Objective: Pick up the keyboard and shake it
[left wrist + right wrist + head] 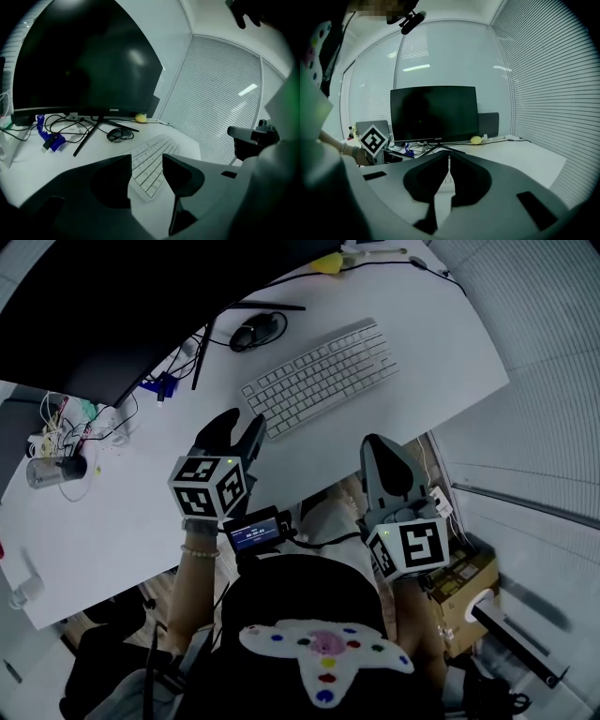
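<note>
The left tool (242,424) (146,161) has its jaws standing apart, and nothing is gripped. Through the gap between them, the left gripper view shows the near end of the keyboard (319,377) (154,151). From the head view the jaw tips sit just beside the keyboard's near left corner. Whether either tip touches it is hard to say from that angle, but they do not look closed on it.

The right tool (380,442) (449,157) has its jaws pressed together and holds nothing. It hangs over the front edge of the tabletop (441,343), near the keyboard's right half but clear of it.

The keyboard is white and lies flat on the white tabletop, set on a diagonal with its right end further from the person. Just behind its left end is a dark mouse (255,331) (120,134), with its cable curling around it. Behind that stands a large dark monitor (122,306) (84,61) (433,112) on thin splayed legs.

A small yellow object (326,262) (140,117) (476,139) lies at the back of the tabletop beside the monitor's right side. A blue connector (159,385) (49,138) sits in a tangle of cables under the monitor's left side. Further left, a metal cylinder (52,470) lies on its side. Below the tabletop's right edge is a cardboard box (469,582).
</note>
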